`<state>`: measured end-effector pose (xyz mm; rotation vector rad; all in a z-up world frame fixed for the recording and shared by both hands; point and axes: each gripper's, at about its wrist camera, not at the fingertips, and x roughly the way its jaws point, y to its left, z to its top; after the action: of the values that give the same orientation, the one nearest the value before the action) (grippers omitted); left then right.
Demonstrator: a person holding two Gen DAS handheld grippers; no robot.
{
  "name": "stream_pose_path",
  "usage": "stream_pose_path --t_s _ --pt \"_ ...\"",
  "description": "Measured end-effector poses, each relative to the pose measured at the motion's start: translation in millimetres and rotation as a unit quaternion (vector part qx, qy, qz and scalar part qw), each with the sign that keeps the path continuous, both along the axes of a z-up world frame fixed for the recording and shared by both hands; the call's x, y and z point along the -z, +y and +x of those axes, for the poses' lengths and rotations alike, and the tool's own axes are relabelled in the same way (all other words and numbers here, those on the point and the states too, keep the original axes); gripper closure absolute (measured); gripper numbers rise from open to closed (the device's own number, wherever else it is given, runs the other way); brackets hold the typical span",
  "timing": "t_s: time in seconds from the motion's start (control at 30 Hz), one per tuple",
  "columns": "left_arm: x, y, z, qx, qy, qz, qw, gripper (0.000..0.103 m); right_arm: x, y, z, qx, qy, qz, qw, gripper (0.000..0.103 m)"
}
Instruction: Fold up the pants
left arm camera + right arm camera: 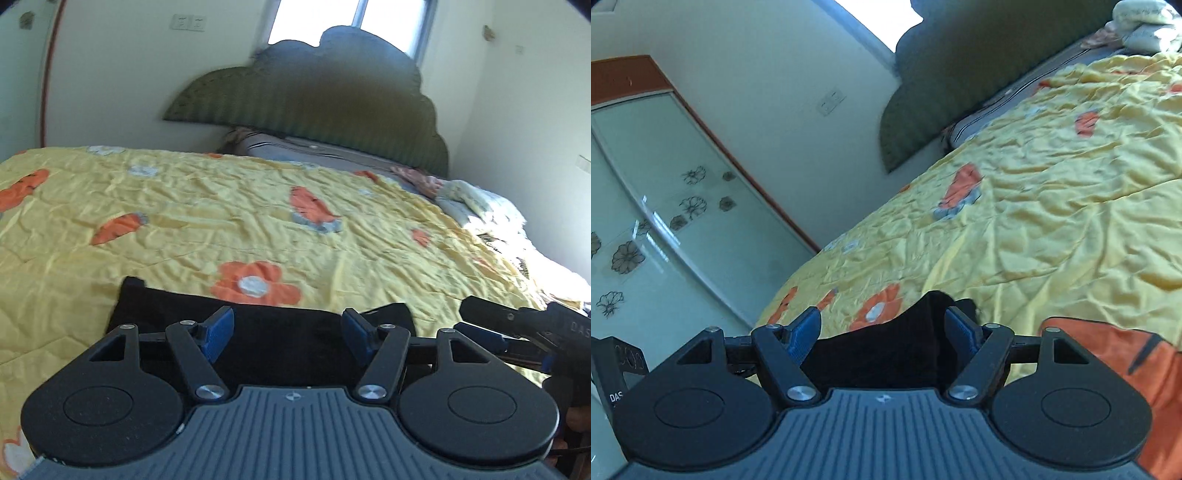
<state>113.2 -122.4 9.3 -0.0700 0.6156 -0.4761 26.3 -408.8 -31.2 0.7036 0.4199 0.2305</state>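
Observation:
The black pants (pixel 266 343) lie as a folded dark bundle on the yellow quilt (pixel 221 221), near the bed's front edge. My left gripper (pixel 288 332) hovers just above them, its blue pads wide apart and nothing pinched between them. In the right wrist view the pants (pixel 886 347) rise in a small peak between the spread fingers of my right gripper (pixel 882 330), whose pads stand clear of the cloth. The right gripper's (pixel 491 328) body shows at the right edge of the left wrist view, beside the pants.
The flowered quilt covers the whole bed. A green scalloped headboard (pixel 314 99) and grey pillow (pixel 314 151) stand at the far end, with crumpled pale bedding (pixel 476 203) at the right. A glass-door wardrobe (pixel 665 221) runs along the left wall.

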Motion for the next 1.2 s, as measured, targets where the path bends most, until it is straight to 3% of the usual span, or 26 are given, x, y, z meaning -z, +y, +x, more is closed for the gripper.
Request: stream_pose_path --t_s 0.13,0.17,0.2,0.23,0.37,0.43,0.53,0.6,0.67,0.77,0.87,0.93,0.97,1.1,1.2 --pt "6 17 23 -0.046 0.016 0.052 0.9975 0.035 11 14 51 -0.019 0.058 -0.067 0.996 0.03" --pt "8 20 27 -0.051 0.02 0.063 0.9965 0.036 14 16 60 -0.027 0.064 -0.071 0.995 0.037" --pt "10 22 30 -0.057 0.022 0.071 0.9956 0.036 17 18 67 -0.036 0.067 -0.071 0.995 0.057" --pt "12 25 33 -0.061 0.022 0.076 0.995 0.036 18 20 71 -0.045 0.07 -0.077 0.994 0.068" --pt "17 28 43 -0.083 0.029 0.095 0.9916 0.035 12 34 69 -0.022 0.067 -0.168 0.983 0.089" --pt "22 28 52 -0.093 0.036 0.102 0.9898 0.035 10 31 65 0.005 0.066 -0.194 0.979 0.089" --pt "32 32 63 -0.108 0.061 0.113 0.9859 0.036 17 31 70 -0.003 0.085 -0.188 0.978 0.089" --pt "26 41 56 -0.109 0.06 0.093 0.9879 0.037 12 31 61 0.023 0.078 -0.195 0.977 0.081" --pt "18 49 43 -0.103 0.052 0.084 0.9898 0.036 -2 34 42 0.06 0.055 -0.221 0.972 0.081" --pt "13 54 16 -0.062 0.04 0.089 0.9933 0.036 -16 52 14 -0.001 0.019 -0.234 0.972 0.081" --pt "26 48 -4 -0.017 0.025 0.135 0.9904 0.035 -10 76 1 -0.087 0.023 -0.245 0.965 0.081" --pt "40 47 -15 -0.022 0.002 0.176 0.9842 0.033 5 82 2 -0.082 0.056 -0.284 0.953 0.081" --pt "39 52 -20 -0.026 -0.007 0.172 0.9847 0.033 11 81 2 -0.058 0.069 -0.3 0.95 0.081" --pt "22 78 -33 -0.032 -0.007 0.121 0.9921 0.034 1 65 -16 -0.048 0.052 -0.221 0.973 0.08" --pt "30 78 -38 -0.012 0.008 0.145 0.9893 0.033 8 73 -16 -0.074 0.058 -0.241 0.966 0.08"
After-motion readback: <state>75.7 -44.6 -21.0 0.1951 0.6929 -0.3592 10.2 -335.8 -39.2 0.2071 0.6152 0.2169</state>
